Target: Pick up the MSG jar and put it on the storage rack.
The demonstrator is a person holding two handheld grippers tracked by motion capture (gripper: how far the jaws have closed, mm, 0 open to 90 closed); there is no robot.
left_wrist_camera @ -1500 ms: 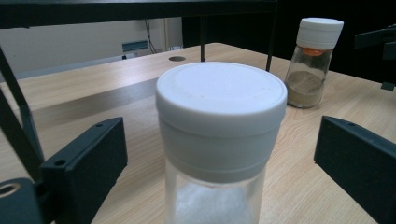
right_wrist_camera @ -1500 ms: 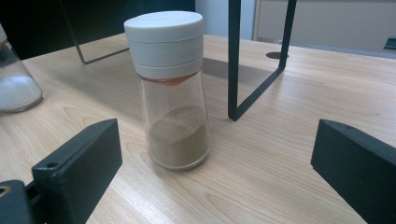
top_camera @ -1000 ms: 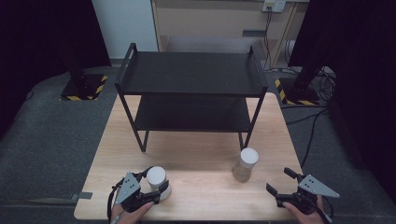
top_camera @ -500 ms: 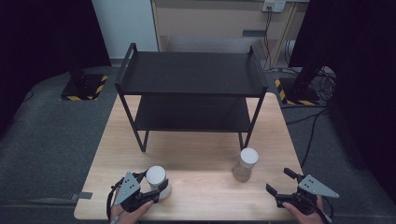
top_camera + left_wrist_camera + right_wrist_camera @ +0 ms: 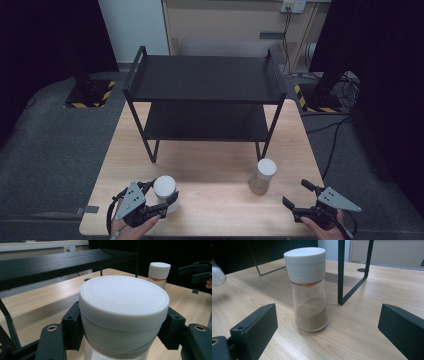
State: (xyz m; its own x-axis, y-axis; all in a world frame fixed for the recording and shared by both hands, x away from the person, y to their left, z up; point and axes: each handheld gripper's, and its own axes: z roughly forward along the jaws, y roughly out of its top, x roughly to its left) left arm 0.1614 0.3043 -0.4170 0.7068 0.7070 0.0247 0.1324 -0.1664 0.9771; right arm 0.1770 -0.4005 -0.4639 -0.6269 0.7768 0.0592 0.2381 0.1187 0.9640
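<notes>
My left gripper is shut on a white-capped shaker jar at the table's front left; its black pads press the jar just under the wide white cap, and the jar hangs slightly above the wood. A second shaker with a white cap and brown powder inside stands upright at the front right. My right gripper sits near the front right edge, open, with its jaws spread wide and aimed at that shaker, a short way from it.
A black two-tier metal shelf rack stands at the back of the wooden table, its front legs just behind the brown-powder shaker. The floor around is dark grey carpet, with cables at the far right.
The left gripper has closed on the white-capped jar and lifted it a little off the table. The right gripper and the other shaker have not moved.
</notes>
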